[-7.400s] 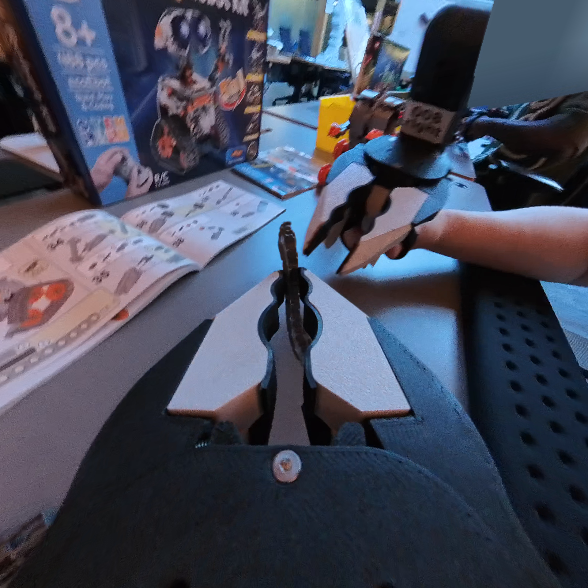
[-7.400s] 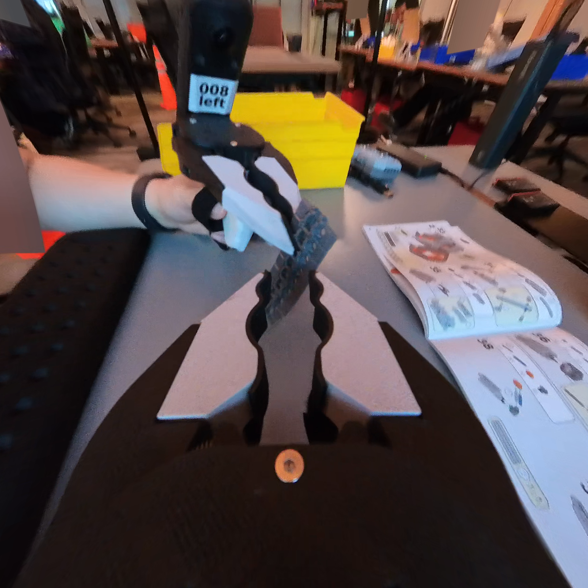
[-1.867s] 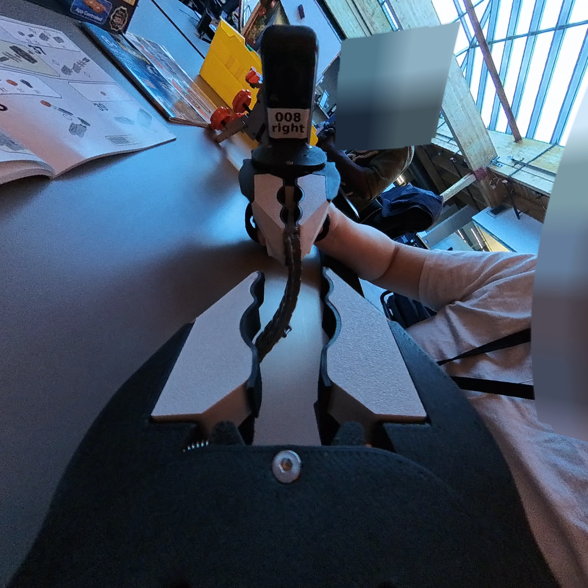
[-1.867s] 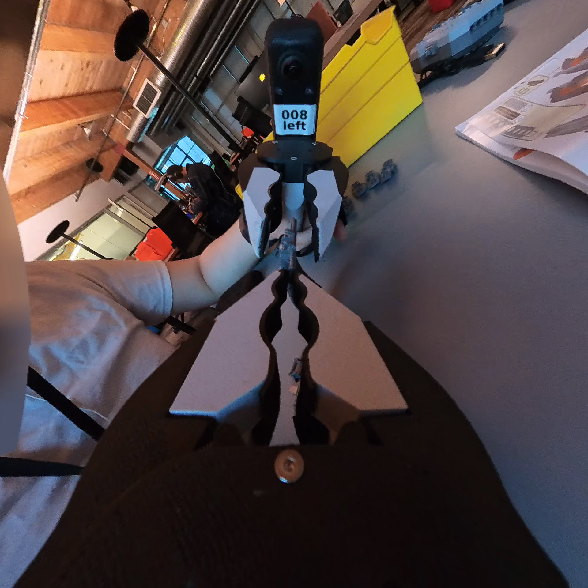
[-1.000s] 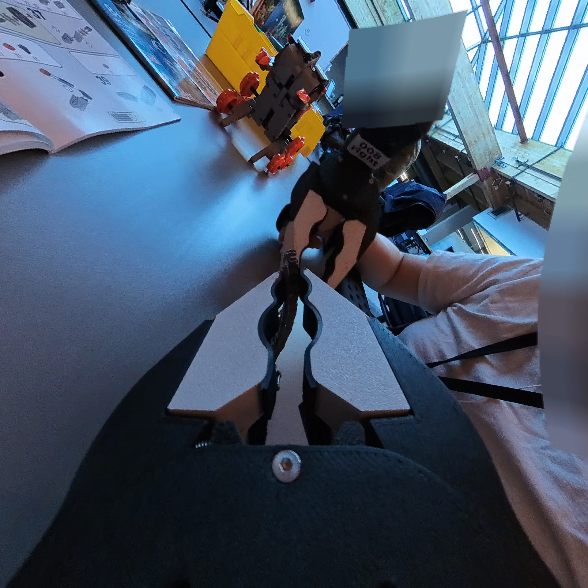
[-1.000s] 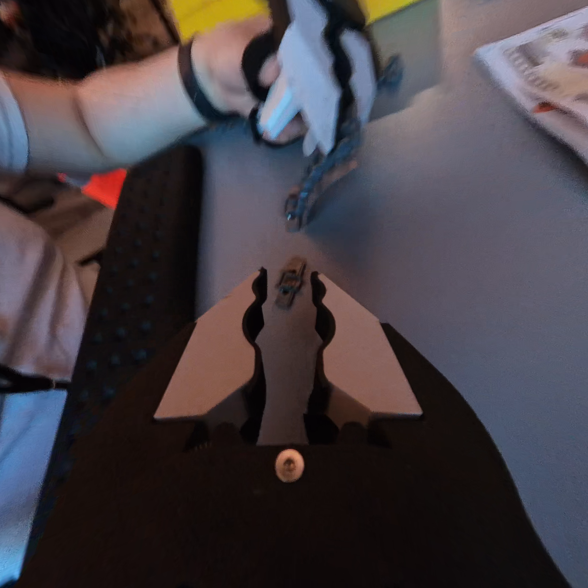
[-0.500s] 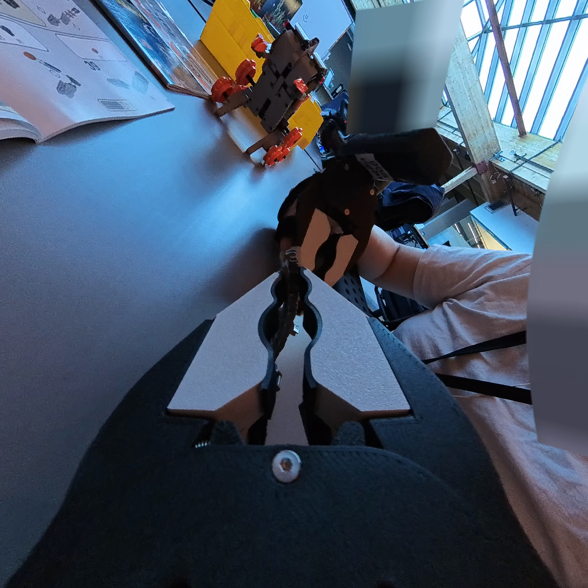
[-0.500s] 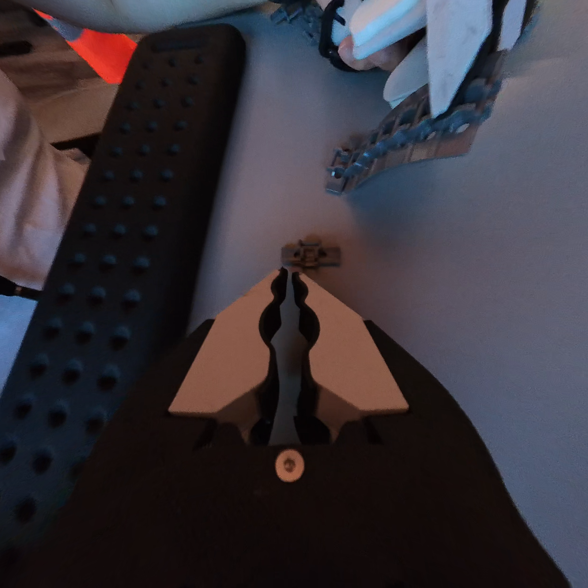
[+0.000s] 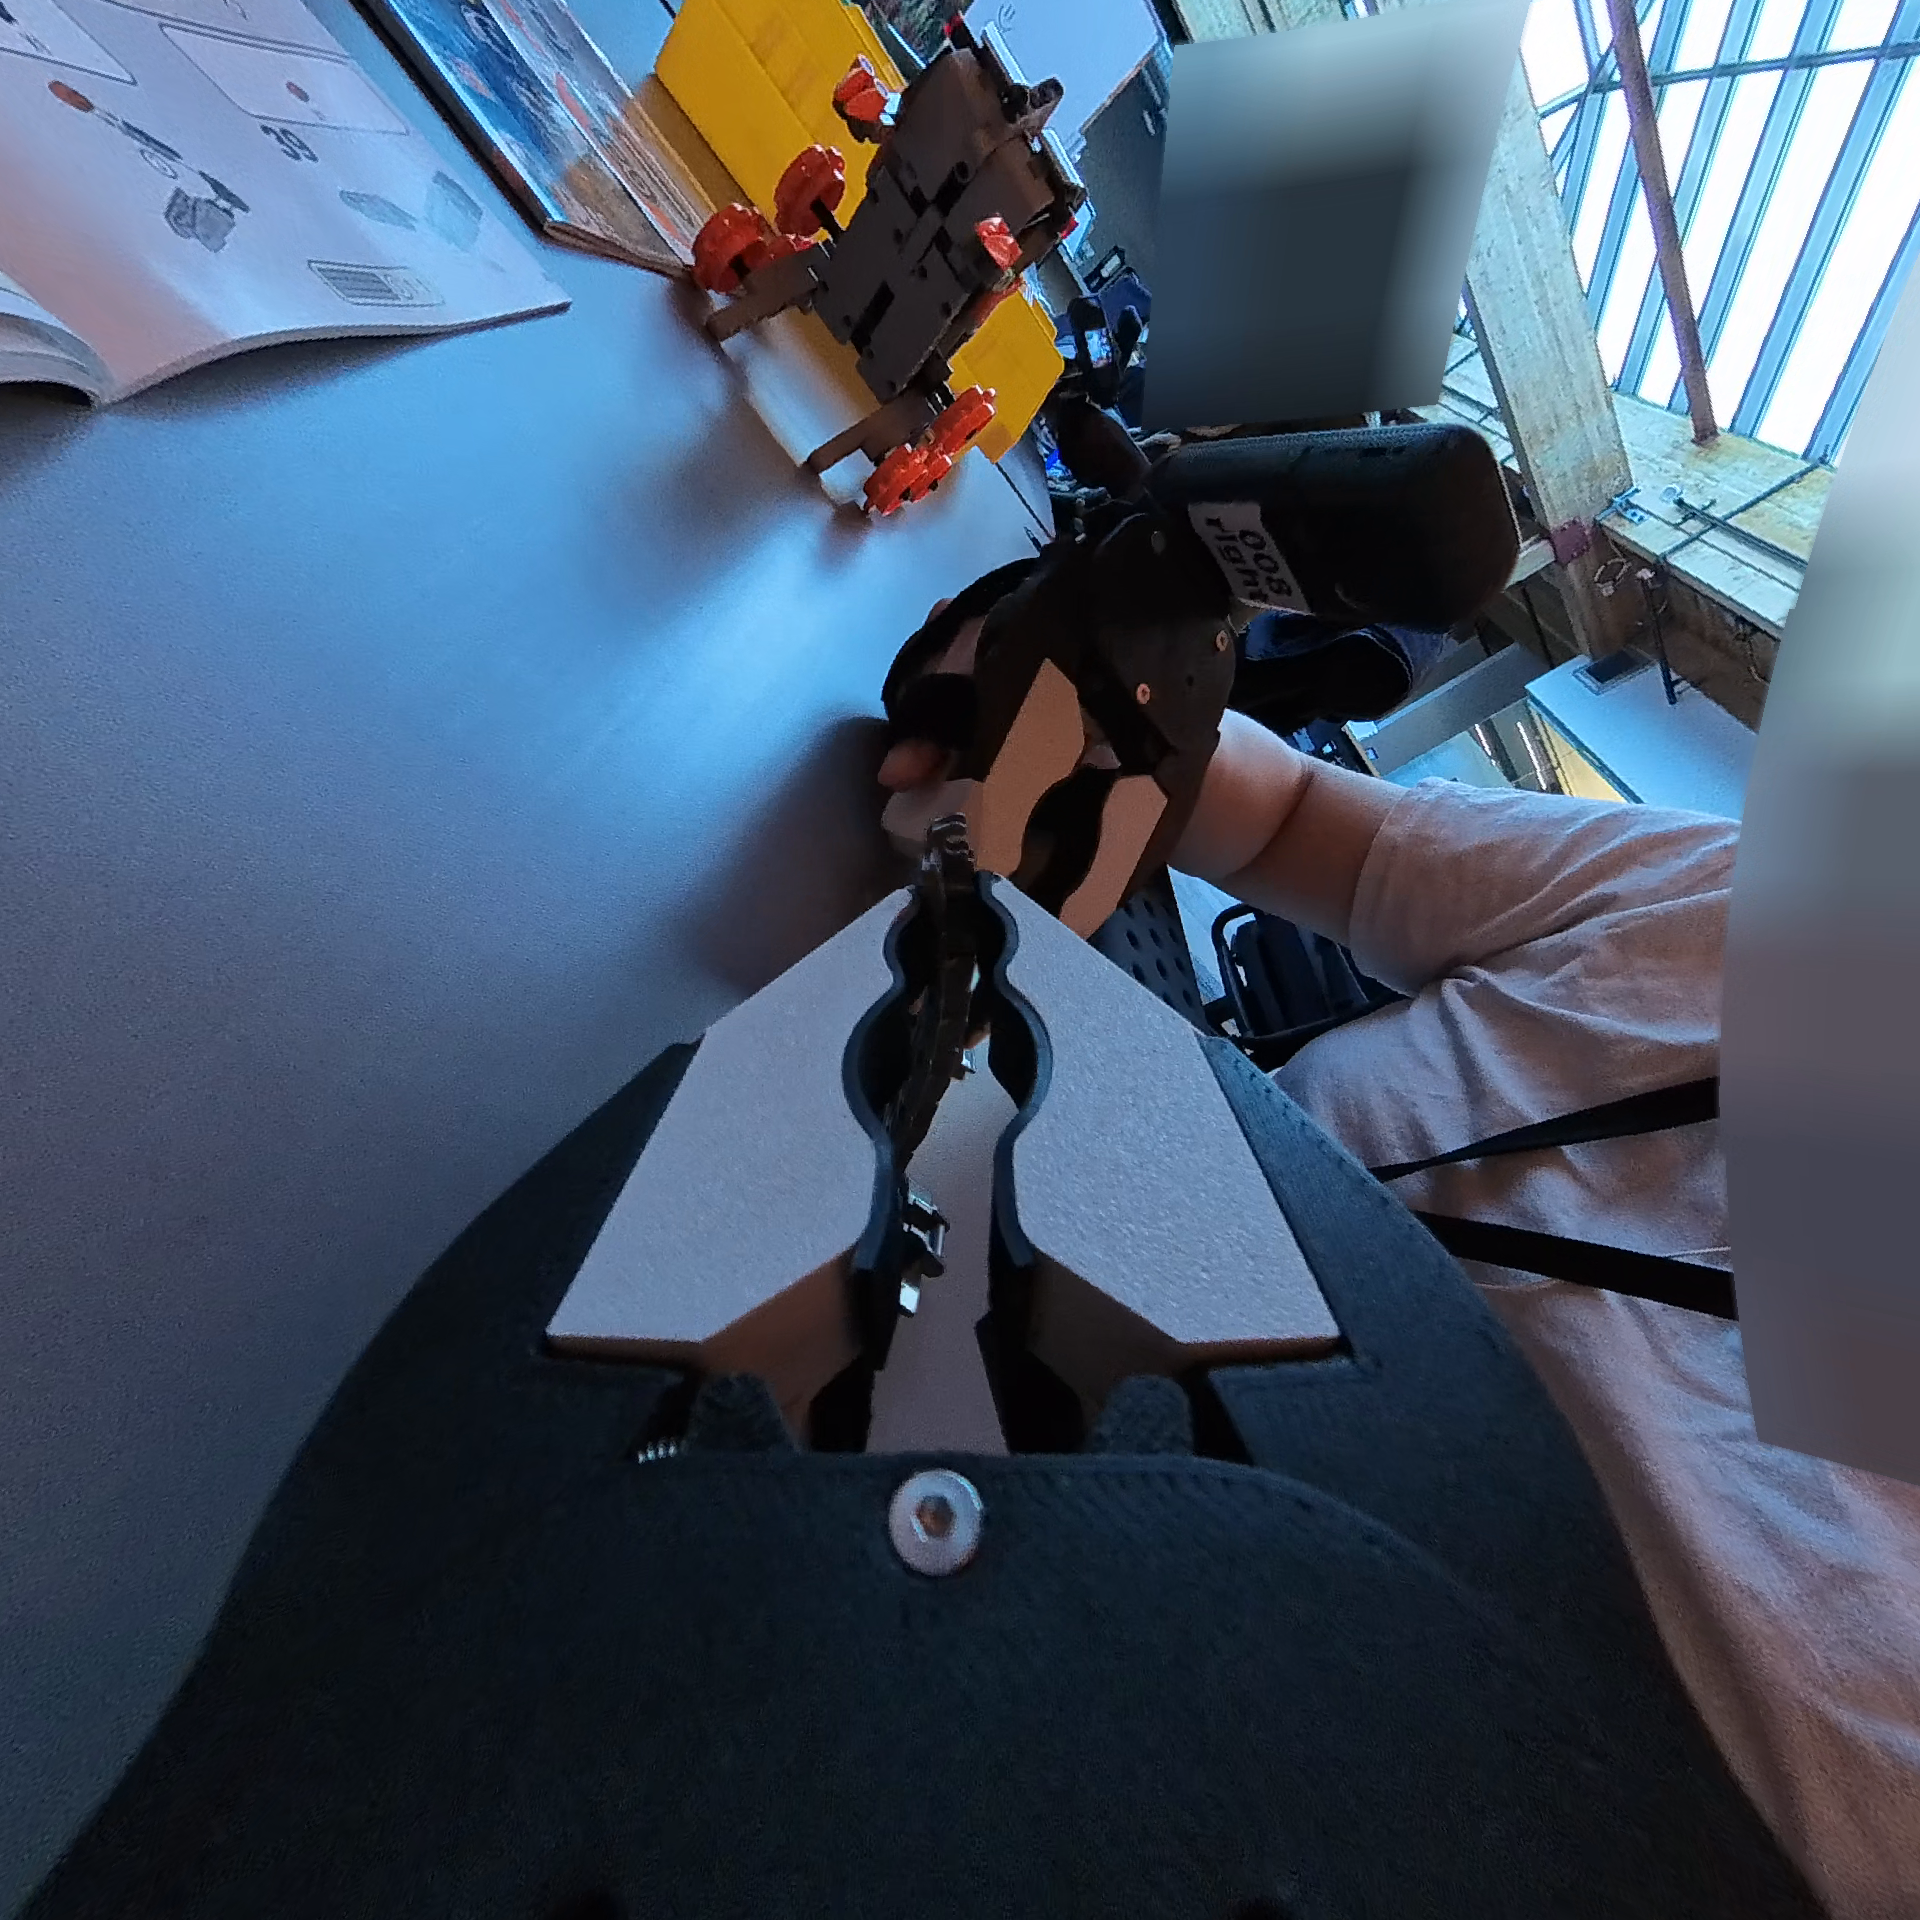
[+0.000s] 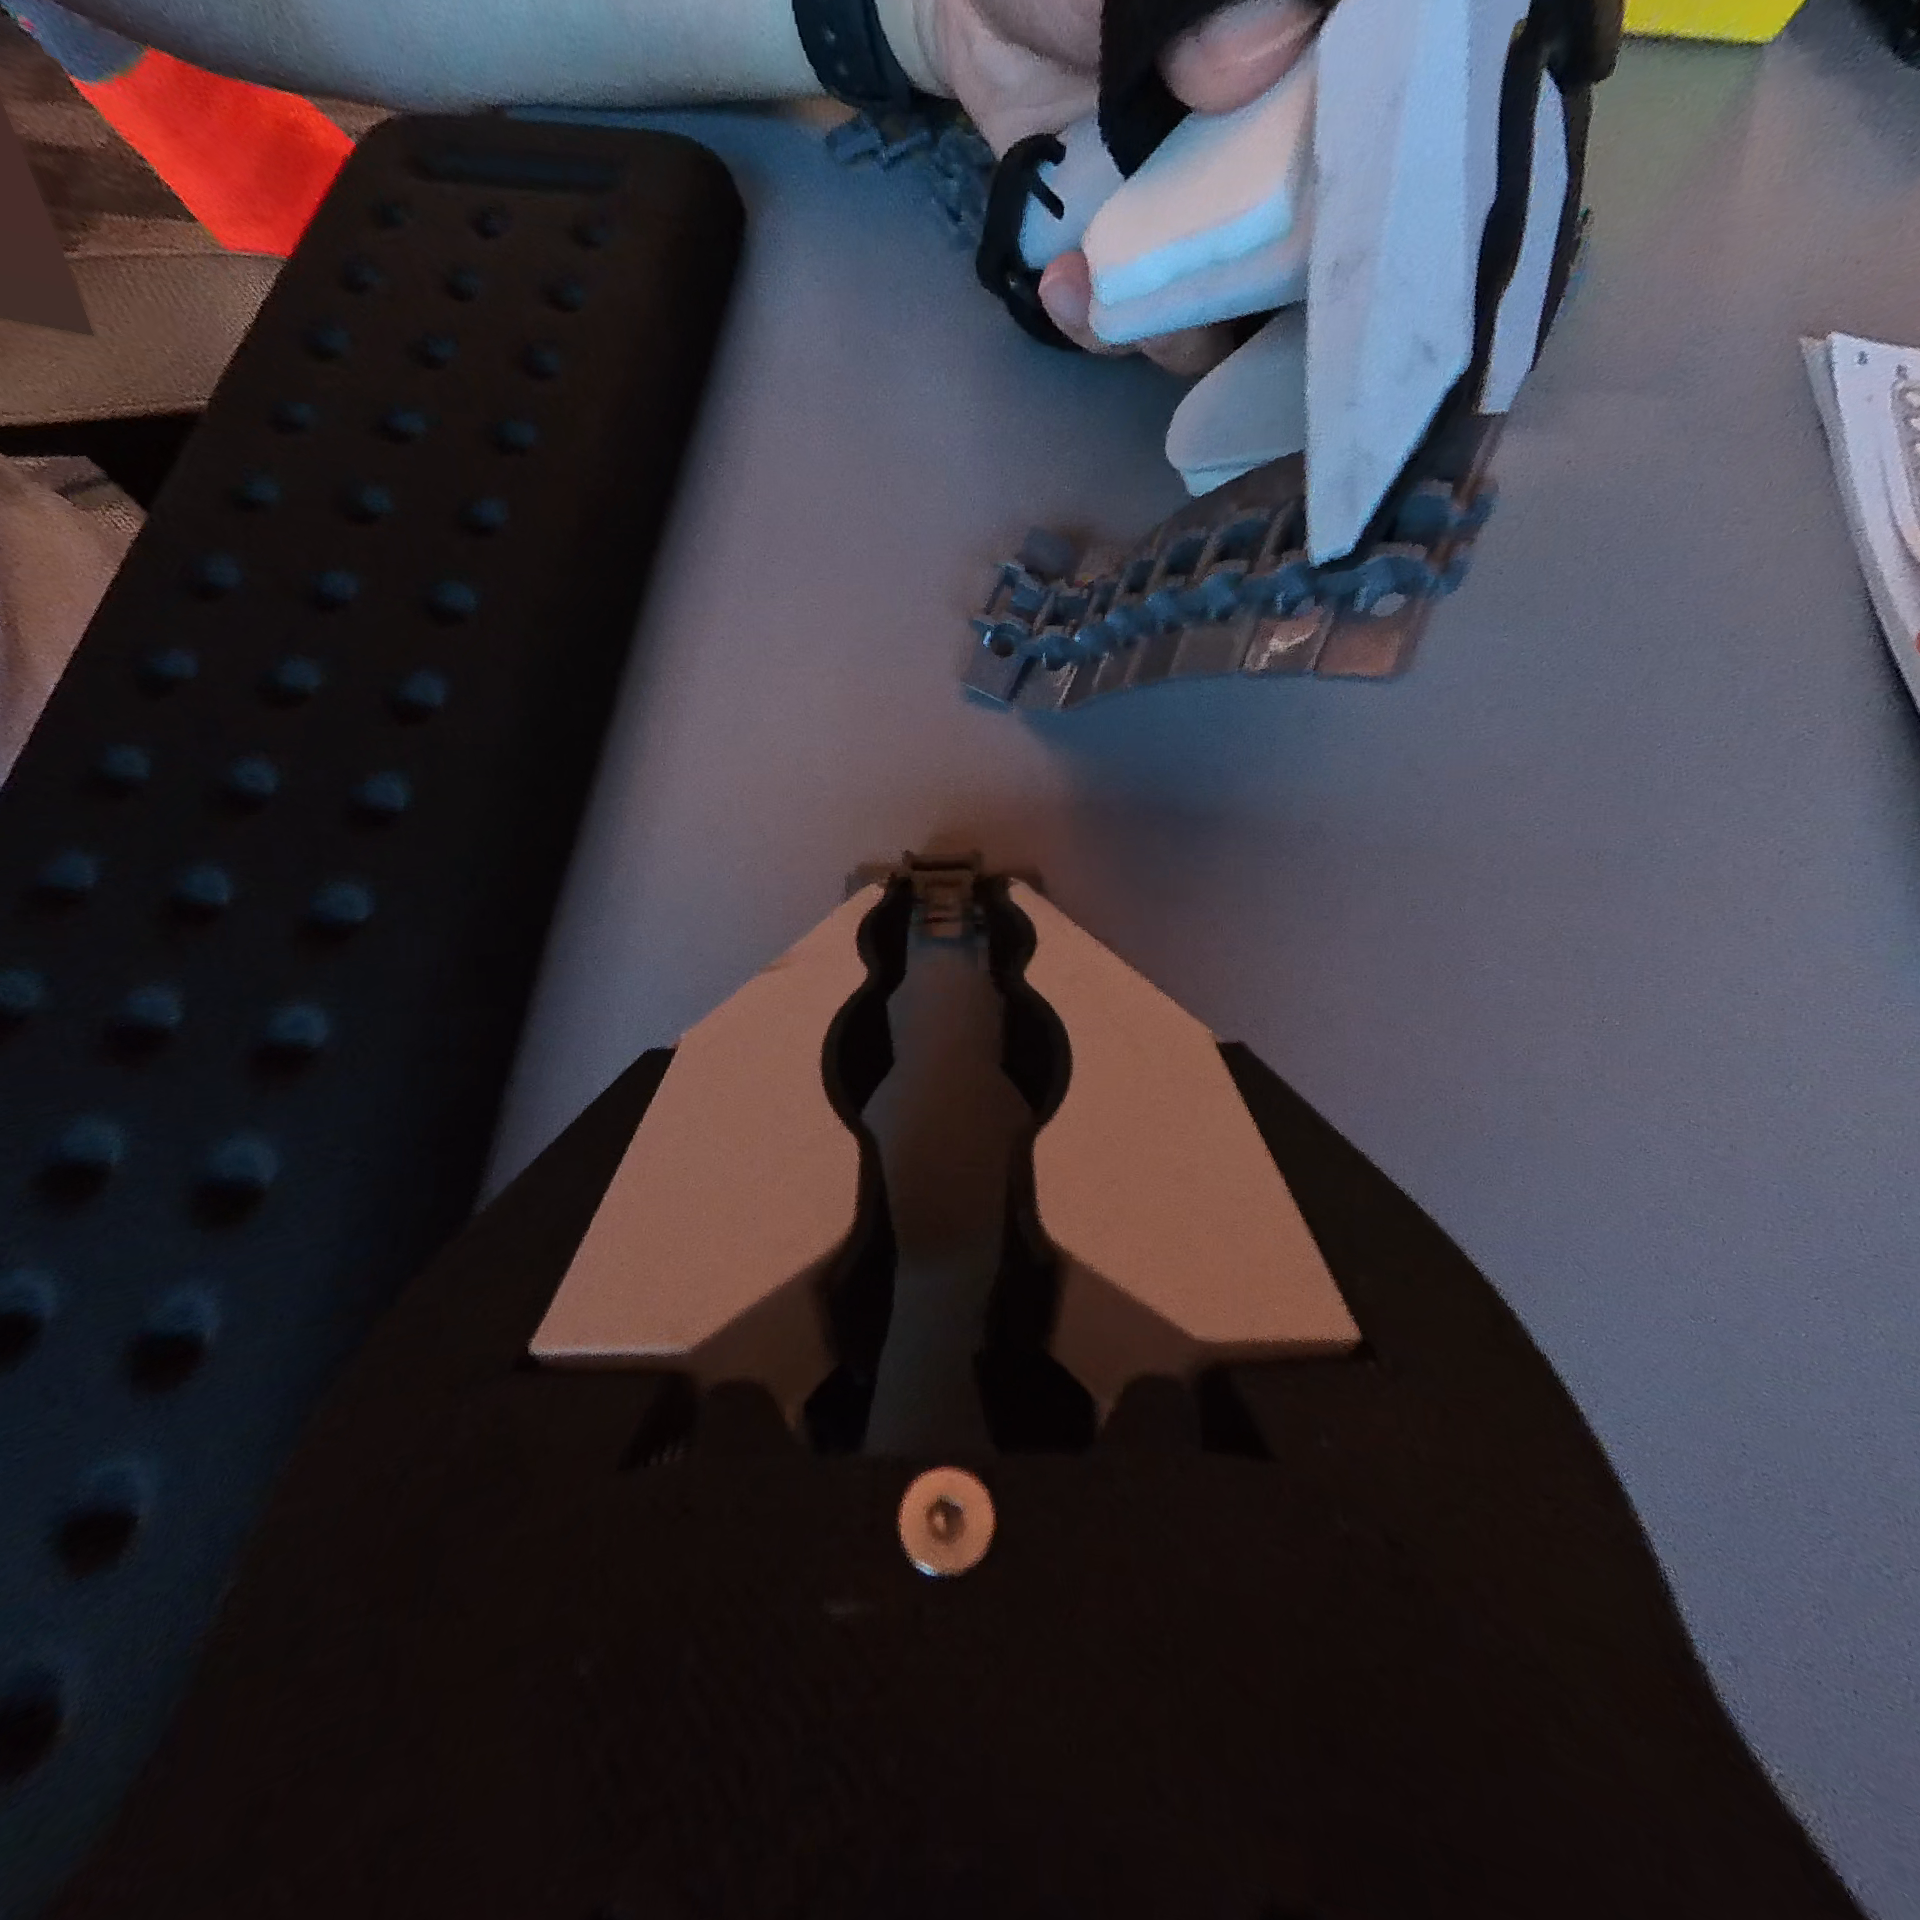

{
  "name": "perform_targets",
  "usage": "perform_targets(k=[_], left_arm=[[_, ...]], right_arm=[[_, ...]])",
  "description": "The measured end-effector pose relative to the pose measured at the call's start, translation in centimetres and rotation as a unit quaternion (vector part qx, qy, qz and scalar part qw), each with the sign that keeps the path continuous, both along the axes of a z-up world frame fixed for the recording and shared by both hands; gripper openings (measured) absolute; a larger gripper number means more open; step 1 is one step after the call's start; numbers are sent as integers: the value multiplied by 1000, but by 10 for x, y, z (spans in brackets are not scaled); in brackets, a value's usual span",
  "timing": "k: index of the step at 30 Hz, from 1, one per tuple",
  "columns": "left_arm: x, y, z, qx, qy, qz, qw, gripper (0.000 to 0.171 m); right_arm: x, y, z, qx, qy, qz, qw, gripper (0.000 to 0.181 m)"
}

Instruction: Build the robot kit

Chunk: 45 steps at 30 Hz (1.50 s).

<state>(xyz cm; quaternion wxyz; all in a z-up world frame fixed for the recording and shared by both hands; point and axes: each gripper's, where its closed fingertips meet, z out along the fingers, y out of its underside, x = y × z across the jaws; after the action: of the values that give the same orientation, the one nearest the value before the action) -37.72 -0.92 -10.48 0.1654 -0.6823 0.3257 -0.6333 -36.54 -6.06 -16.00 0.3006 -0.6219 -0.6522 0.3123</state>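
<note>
All positions are referred to the grey table (image 10: 1455,1039).

At the table's left edge, a black studded pad (image 10: 312,727) is seen lying lengthwise. Beyond the pad's far end, loose dark track links (image 10: 914,156) are noted on the surface, partly hidden by the hand.

Toward the middle, the right gripper (image 10: 943,883) is seen lowered to the surface, its jaws narrowed to a slim gap, with a single track link (image 10: 943,902) caught between the tips. Half a second earlier the link lay just ahead of the tips, which were nearly together; whether it is now firmly pinched cannot be told.

Right of that, the left gripper (image 10: 1392,540) is seen closed on a strip of joined dark track links (image 10: 1226,613), held above the table with its free end pointing toward the pad. The hold is unchanged from the earlier frames.

In the left wrist view the left gripper (image 9: 951,894) is shown clamped on the strip (image 9: 935,1018), edge-on. The right gripper (image 9: 1039,862) is seen beyond it, tilted further down toward the table than before. A dark model with orange wheels (image 9: 914,260), a yellow bin (image 9: 769,73) and an open instruction booklet (image 9: 208,208) are recorded at the far side.
</note>
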Motion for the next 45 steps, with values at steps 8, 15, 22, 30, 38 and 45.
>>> perform_targets(k=[8, 15, 22, 30, 38, 45], left_arm=[[1, -1, -4, -12, 6, -4, 1000, 5], [1, -4, -8, -18, 17, -14, 1000, 5], [3, -9, -10, -34, 22, -28, 999, 6], [12, -18, -7, -25, 19, -33, 999, 6], [15, -18, -8, -66, 17, -31, 997, 5], [15, -19, -7, -49, 19, -31, 998, 5]], right_arm=[[-2, -3, 0, 12, 0, 20, 1000, 10], [-5, -6, 0, 11, -6, 19, 1000, 9], [21, 26, 34, 243, -51, 0, 969, 8], [6, 48, 71, 529, -310, 155, 774, 9], [1, 39, 62, 450, -366, 200, 790, 9], [-5, 42, 59, 473, -427, 222, 738, 9]])
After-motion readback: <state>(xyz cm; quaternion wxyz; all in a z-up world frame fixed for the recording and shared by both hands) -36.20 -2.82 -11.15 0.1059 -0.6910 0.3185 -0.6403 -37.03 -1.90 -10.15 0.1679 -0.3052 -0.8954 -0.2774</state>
